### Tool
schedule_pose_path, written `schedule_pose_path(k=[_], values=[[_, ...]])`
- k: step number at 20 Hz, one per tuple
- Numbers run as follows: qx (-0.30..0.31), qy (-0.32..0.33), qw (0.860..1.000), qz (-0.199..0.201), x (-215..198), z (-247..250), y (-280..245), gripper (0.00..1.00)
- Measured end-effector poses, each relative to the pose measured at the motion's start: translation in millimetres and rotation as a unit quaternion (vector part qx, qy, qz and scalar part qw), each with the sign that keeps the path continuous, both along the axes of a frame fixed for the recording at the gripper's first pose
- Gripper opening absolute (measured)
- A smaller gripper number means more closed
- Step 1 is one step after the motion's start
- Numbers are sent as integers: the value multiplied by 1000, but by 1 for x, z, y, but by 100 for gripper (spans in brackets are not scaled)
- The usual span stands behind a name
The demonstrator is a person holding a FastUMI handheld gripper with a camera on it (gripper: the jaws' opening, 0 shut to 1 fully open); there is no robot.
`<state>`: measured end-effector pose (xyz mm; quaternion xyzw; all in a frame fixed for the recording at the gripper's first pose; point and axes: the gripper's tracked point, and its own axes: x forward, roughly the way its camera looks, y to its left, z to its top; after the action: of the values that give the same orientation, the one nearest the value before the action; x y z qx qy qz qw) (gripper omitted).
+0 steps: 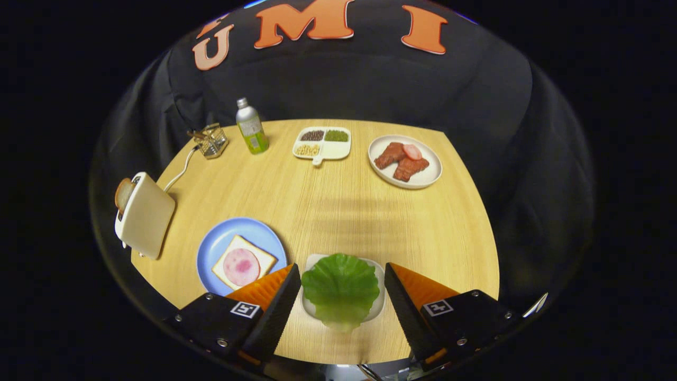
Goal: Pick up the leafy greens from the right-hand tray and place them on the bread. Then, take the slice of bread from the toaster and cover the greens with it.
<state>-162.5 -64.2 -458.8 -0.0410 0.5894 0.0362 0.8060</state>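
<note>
Leafy greens [341, 286] lay on a small white tray [376, 270], sitting between the spread fingers of the tongs [342, 283], which hung apart above it and touched nothing. Nothing picked up yet, so judged at the very start: grab greens, drop on bread, then fetch the toaster slice. Bread [244, 263] with a pink round of ham on top sat on a blue plate [222, 241] just left of the tray. Toaster [144, 214] stood further left at the tabletop edge, second slice [124, 193] poking out of it. Beyond: a divided dish [322, 143] of beans, a plate of meat [404, 161], a green bottle [252, 127], a wire holder [212, 141]. Tabletop [338, 201] was light wood, round; black cloth all around.
</note>
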Motion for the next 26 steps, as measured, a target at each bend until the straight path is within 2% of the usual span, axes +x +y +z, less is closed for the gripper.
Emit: schedule_pose_path(k=[2, 6, 18, 20, 24, 26], values=[[5, 33, 999, 9, -11, -24, 0, 96], [12, 85, 996, -3, -30, -58, 2, 92], [-32, 135, 990, 20, -38, -110, -10, 92], [-34, 144, 989, 18, -42, -114, -11, 92], [-10, 158, 987, -14, -44, -118, -8, 89], [-8, 161, 987, -14, -44, -118, -9, 88]])
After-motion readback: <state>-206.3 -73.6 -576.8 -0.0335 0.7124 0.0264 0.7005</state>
